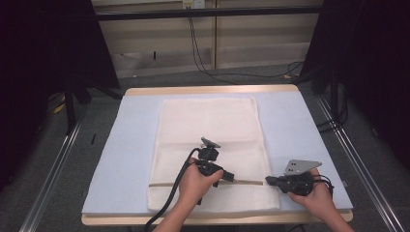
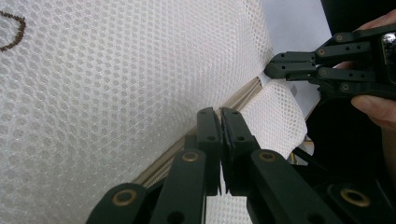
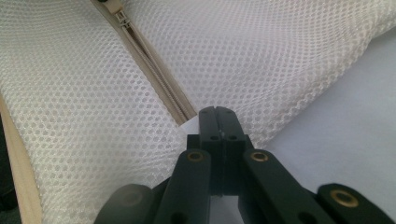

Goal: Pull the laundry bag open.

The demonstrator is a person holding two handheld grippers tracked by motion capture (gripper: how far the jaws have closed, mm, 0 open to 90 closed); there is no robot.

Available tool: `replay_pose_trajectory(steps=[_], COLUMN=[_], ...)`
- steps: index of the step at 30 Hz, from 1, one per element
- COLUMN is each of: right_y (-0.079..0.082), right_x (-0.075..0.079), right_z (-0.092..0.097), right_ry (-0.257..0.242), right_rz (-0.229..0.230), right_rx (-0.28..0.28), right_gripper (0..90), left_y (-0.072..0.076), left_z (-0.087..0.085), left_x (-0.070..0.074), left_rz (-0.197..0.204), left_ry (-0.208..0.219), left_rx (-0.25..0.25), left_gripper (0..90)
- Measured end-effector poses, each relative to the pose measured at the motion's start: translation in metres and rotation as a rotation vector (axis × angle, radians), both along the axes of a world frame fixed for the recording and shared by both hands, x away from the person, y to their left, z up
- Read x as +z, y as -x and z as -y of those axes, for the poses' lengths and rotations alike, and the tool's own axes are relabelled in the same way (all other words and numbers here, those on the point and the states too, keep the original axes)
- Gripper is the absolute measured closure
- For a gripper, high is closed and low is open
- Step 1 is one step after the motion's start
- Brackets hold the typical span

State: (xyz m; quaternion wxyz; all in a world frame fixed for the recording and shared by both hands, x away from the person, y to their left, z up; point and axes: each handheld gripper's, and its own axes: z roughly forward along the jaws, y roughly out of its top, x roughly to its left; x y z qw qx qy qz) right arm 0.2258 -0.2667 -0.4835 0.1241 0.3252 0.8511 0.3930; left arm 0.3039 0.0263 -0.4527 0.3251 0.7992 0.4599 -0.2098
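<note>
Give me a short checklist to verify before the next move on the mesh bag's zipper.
1. Mesh bag lies flat on the pad: ok.
2. Left tongs shut at the zipper: ok.
3. Left tongs hold the zipper pull: cannot tell.
4. Right tongs shut at the bag's edge beside the zipper end: ok.
5. Right tongs really pinch the mesh: cannot tell.
6. Zipper closed along its visible length: ok.

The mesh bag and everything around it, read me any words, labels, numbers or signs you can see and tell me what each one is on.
None can be read.
Mesh laundry bag: no legible print; a brown curved mark at its edge in the left gripper view is cut off, so I cannot tell whether it is lettering.
Wall plate at the top of the high view: too small to read.
</note>
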Motion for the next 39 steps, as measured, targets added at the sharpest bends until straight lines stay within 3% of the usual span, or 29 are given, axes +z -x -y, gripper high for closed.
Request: replay_pose_trajectory(steps=[5,9,10,11,12,20,22,23,25,26,27,29,31,35,36,37,39], right_y=[0.0,0.0,0.0,0.0,0.0,0.0,0.0,0.0,-0.001,-0.001,-0.001,0.0,0.0,0.0,-0.001,-0.001,-0.001], right_x=[0.0,0.0,0.0,0.0,0.0,0.0,0.0,0.0,0.0,0.0,0.0,0.0,0.0,0.0,0.0,0.0,0.0], right_z=[0.0,0.0,0.0,0.0,0.0,0.0,0.0,0.0,0.0,0.0,0.0,0.0,0.0,0.0,0.0,0.0,0.0], right_ry=[-0.001,0.004,-0.001,0.001,0.0,0.004,0.003,0.002,0.003,0.003,0.003,0.003,0.004,0.004,0.004,0.004,0.003], right_rz=[-0.001,0.001,0.001,0.0,0.0,0.001,0.002,0.002,0.003,0.003,0.003,0.003,0.004,0.003,0.003,0.003,0.001], right_rx=[0.0,-0.002,0.004,0.002,0.004,0.003,0.005,0.006,0.007,0.007,0.007,0.007,0.007,0.007,0.007,0.007,0.006], right_gripper=[90.0,90.0,90.0,90.0,90.0,90.0,90.0,90.0,90.0,90.0,90.0,90.0,90.0,90.0,90.0,90.0,90.0], left_y=[-0.001,-0.001,-0.002,-0.002,-0.002,-0.003,-0.002,-0.002,-0.003,-0.002,-0.003,-0.001,-0.002,-0.003,-0.003,-0.001,-0.002], left_z=[-0.003,-0.005,-0.007,-0.007,-0.009,-0.014,-0.016,-0.017,-0.018,-0.018,-0.021,-0.023,-0.025,-0.033,-0.033,-0.033,-0.035], left_x=[0.001,0.002,0.002,0.002,0.002,0.0,0.001,0.0,0.001,0.0,0.001,0.002,0.002,0.004,0.004,0.004,0.004], left_rz=[0.0,-0.011,0.006,-0.01,0.0,-0.005,-0.008,-0.026,-0.014,-0.03,-0.015,-0.028,-0.015,-0.006,-0.006,-0.033,-0.017], left_ry=[0.006,0.013,-0.002,0.017,0.001,0.007,-0.004,0.019,-0.002,0.027,0.002,0.018,0.006,-0.007,-0.007,0.018,0.005], left_rx=[-0.013,0.01,-0.004,0.003,0.0,-0.008,0.014,0.007,0.012,0.03,0.005,0.046,0.021,0.017,0.017,0.047,0.04], left_gripper=[87.3,87.3,87.2,87.3,87.4,87.3,87.4,87.5,87.5,87.5,87.5,87.5,87.5,87.5,87.5,87.5,87.5])
